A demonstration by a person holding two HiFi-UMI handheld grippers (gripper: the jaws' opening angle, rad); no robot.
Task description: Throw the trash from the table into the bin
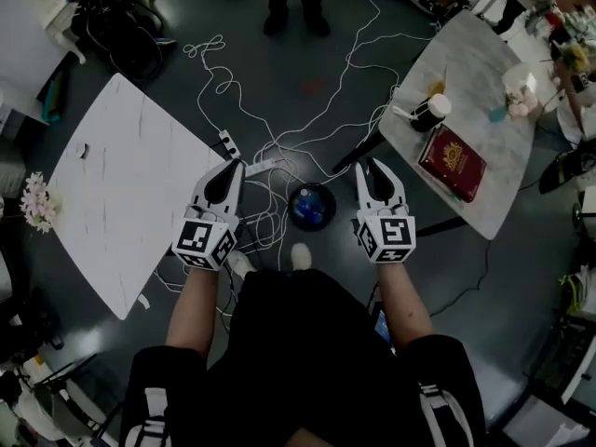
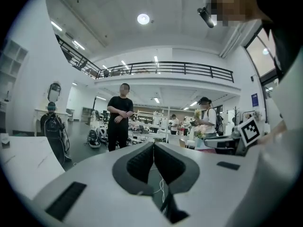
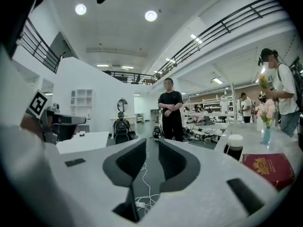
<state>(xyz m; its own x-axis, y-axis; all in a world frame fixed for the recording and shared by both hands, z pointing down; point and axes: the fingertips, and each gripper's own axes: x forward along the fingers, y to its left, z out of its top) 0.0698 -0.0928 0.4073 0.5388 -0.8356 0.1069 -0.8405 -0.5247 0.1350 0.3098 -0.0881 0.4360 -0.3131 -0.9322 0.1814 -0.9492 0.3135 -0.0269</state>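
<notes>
Both arms reach forward from the torso, forearms bare below dark sleeves and roughly parallel. The grippers are side by side, well apart, pointing away from the body and near level. On the left gripper (image 1: 233,168) the jaws are together with nothing between them. On the right gripper (image 1: 372,168) the jaws are a narrow gap apart, and the gap is empty. A marker cube sits on each gripper by the wrist.
</notes>
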